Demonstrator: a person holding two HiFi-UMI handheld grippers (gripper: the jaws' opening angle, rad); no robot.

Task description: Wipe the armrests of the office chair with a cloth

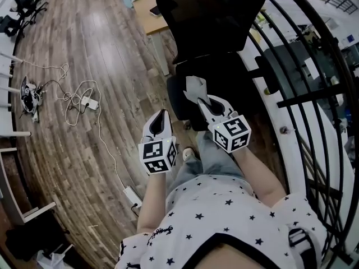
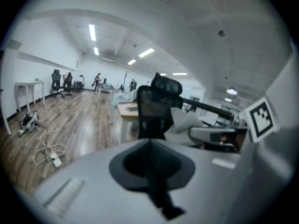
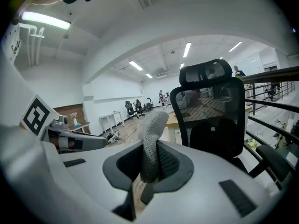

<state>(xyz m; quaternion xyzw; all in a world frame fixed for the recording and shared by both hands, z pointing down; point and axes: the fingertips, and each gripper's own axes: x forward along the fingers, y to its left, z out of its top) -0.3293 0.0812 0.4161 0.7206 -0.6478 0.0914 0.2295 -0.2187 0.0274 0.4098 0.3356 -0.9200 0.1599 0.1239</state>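
Wood-plank floor [image 1: 84, 66] all round, black mesh office chair [image 1: 216, 32] dead ahead of the right gripper [image 1: 203, 101], which pinches a grey knitted cloth [image 3: 152, 139]. The left gripper [image 1: 161, 114] sits further back, pressed together, empty.

Rough knitted cloth [image 3: 152, 136], glossy wood floor [image 1: 95, 43]

You stand in a large open-plan office. A black mesh-backed office chair [image 1: 210, 15] fills the upper centre of the head view, with a wooden tabletop [image 1: 147, 7] just behind it at the top edge. Wood-plank floor [image 1: 95, 49] covers the left, where a power strip [image 1: 87, 102] lies among loose white cables. A black railing [image 1: 314, 94] curves down the right side. In the left gripper view, strip lights [image 2: 92, 32] line a white ceiling, and distant chairs [image 2: 60, 84] and a white table [image 2: 28, 85] stand at far left.
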